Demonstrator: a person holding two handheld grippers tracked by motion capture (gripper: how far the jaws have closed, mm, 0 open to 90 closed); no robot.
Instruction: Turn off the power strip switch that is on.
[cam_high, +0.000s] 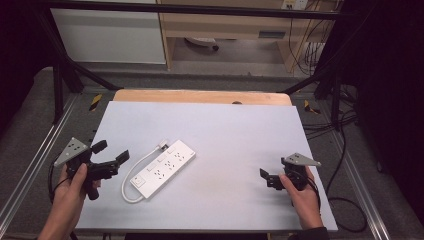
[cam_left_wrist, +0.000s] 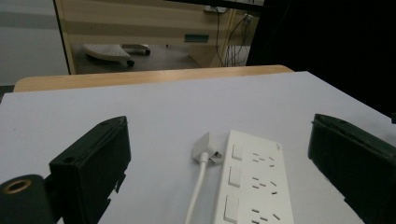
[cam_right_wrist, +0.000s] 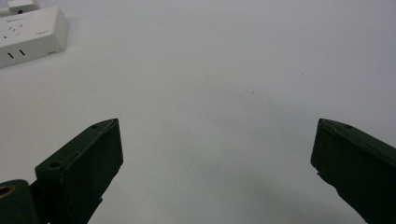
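Power strip (cam_high: 164, 168): is being seen lying flat on the desk (cam_high: 235, 130), left of centre, white cable (cam_high: 134, 176) looped beside it, plug (cam_left_wrist: 206, 147) resting against its far end.
Left gripper (cam_high: 111, 156): is being held just left of the strip, jaws apart, nothing clamped.
Right gripper (cam_high: 266, 179): is being held well apart from the strip, jaws apart, nothing clamped.

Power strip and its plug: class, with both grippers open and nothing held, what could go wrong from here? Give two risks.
1. The plug lies right against the power strip, so the left gripper closing on it may nudge the strip or catch both.
2. The white cable loops loosely beside the strip; lifting the plug could drag the strip, since the right gripper is well away and not steadying it.
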